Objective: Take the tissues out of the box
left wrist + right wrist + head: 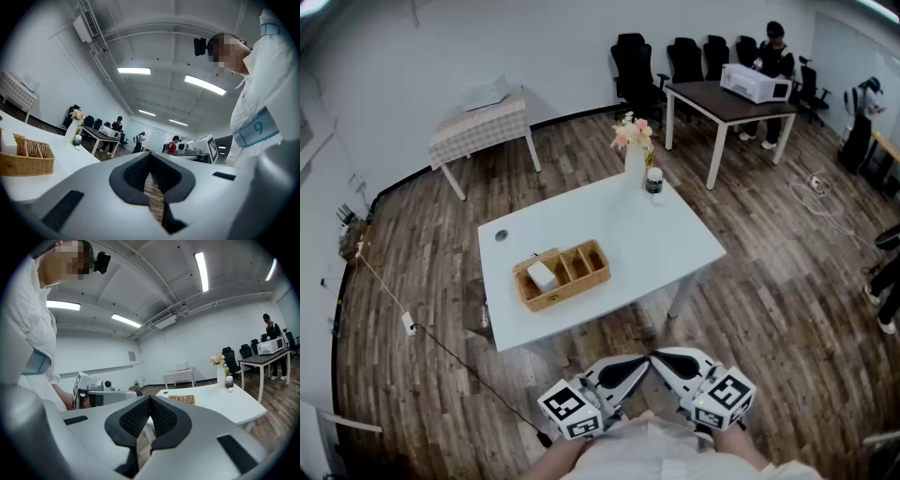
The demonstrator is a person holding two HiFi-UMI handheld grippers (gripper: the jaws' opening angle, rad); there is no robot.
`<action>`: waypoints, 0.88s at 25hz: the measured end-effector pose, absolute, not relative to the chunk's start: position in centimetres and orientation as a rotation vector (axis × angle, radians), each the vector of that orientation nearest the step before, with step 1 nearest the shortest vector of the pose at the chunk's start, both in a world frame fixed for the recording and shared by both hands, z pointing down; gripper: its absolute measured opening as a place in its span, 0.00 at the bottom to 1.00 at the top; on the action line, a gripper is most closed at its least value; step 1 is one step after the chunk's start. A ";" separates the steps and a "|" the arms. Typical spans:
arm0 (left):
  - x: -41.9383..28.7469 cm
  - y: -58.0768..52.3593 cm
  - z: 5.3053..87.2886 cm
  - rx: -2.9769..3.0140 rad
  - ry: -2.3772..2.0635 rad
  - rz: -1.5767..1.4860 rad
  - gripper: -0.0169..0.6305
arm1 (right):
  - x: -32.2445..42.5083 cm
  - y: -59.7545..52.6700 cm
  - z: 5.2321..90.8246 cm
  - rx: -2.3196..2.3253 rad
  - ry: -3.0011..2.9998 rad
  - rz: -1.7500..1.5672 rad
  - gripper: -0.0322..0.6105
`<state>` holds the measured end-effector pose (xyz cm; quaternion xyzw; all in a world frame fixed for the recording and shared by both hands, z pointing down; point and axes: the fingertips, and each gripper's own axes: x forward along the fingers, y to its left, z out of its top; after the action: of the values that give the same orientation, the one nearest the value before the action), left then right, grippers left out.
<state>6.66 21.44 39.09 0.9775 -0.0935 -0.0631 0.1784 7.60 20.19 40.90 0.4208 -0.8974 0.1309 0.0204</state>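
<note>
A wicker box (574, 292) with several compartments sits on the white table (675, 234), left of the middle. A white pack of tissues (543, 275) lies in its left compartment. Both grippers are held close to my body, in front of the table's near edge and well short of the box. The left gripper (639, 364) and the right gripper (662, 358) point at each other, tips almost touching. Each is shut with nothing between the jaws. The left gripper view shows shut jaws (149, 157) and the box (28, 161) at far left. The right gripper view shows shut jaws (150, 399) and the box (182, 399) beyond.
A vase of flowers (634, 150) and a small jar (653, 180) stand at the table's far corner. A cloth-covered table (478, 122) is at the back left. A dark table (727, 98) with a white appliance and a person (773, 56) are at the back right. A cable (441, 342) crosses the floor.
</note>
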 end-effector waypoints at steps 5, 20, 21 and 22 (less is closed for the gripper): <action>7.0 21.4 38.7 2.761 -0.246 -0.181 0.03 | 8.1 20.2 40.8 1.331 -2.782 0.404 0.10; 8.3 18.8 39.3 2.802 -0.266 -0.154 0.03 | 9.2 17.5 41.4 1.313 -2.764 0.388 0.10; 8.3 18.7 39.3 2.798 -0.270 -0.158 0.03 | 9.3 17.4 41.4 1.311 -2.765 0.387 0.10; 8.4 18.7 39.3 2.794 -0.274 -0.161 0.03 | 9.3 17.4 41.3 1.308 -2.767 0.388 0.10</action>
<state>8.36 18.66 39.30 0.9801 -0.0961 -0.0564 0.1641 9.28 17.39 41.33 0.4238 -0.8966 0.1258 0.0281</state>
